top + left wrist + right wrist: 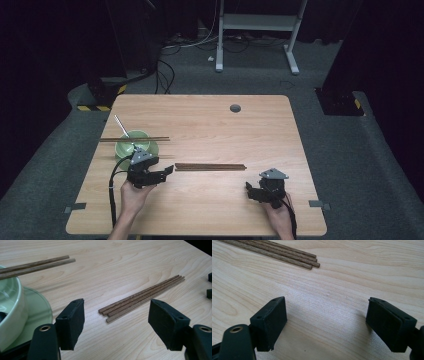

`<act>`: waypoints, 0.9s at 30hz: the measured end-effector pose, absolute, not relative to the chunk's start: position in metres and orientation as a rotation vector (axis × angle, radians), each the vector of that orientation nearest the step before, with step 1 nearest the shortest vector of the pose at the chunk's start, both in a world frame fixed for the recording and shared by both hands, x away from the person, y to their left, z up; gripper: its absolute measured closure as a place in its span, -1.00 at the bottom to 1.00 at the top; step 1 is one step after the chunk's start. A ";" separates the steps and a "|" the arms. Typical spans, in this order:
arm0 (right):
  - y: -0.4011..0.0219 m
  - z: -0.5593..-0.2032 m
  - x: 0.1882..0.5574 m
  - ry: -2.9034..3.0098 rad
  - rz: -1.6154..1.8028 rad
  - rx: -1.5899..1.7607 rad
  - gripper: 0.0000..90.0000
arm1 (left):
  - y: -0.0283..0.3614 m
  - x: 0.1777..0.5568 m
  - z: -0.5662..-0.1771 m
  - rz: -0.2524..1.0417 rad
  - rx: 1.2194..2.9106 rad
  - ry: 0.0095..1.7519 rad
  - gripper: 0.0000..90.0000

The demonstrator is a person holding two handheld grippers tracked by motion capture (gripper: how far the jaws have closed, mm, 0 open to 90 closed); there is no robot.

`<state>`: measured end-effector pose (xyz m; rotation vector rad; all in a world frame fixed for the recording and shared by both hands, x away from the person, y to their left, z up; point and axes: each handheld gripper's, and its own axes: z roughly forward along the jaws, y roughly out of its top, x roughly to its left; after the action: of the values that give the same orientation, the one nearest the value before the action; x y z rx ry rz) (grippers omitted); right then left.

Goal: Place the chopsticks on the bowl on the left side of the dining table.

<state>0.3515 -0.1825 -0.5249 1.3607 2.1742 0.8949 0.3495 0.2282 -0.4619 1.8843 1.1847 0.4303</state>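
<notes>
— Two grippers, both with jaws spread and nothing between them: left gripper (116,325), right gripper (325,325).

— And ahead of them?

— Four slim, round, dark wooden chopsticks (142,298) bundled flat on the pale wood-grain table (120,257), between both grippers. Two more chopsticks (35,266) lie across one glossy green bowl (11,307).

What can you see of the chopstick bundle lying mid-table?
The chopstick bundle is four thin, dark brown, wood-grained sticks lying flat side by side, ends roughly flush, straight on the bare table. It sits between the left tongs and right tongs, both open, with nothing touching it.
</notes>
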 end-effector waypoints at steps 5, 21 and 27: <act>-0.182 -0.525 0.351 2.174 0.895 1.361 -0.63 | 0.224 0.346 -0.468 0.459 1.898 1.187 -0.34; -0.182 -0.525 0.351 2.174 0.895 1.360 -0.63 | 0.218 0.340 -0.495 0.487 1.932 1.232 -0.35; -0.183 -0.525 0.352 2.175 0.895 1.358 -0.63 | 0.220 0.341 -0.503 0.498 1.940 1.255 -0.35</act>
<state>0.3516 -0.1826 -0.5250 1.3580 2.1749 0.8947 0.3407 0.2199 -0.5026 1.9397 1.2549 0.4984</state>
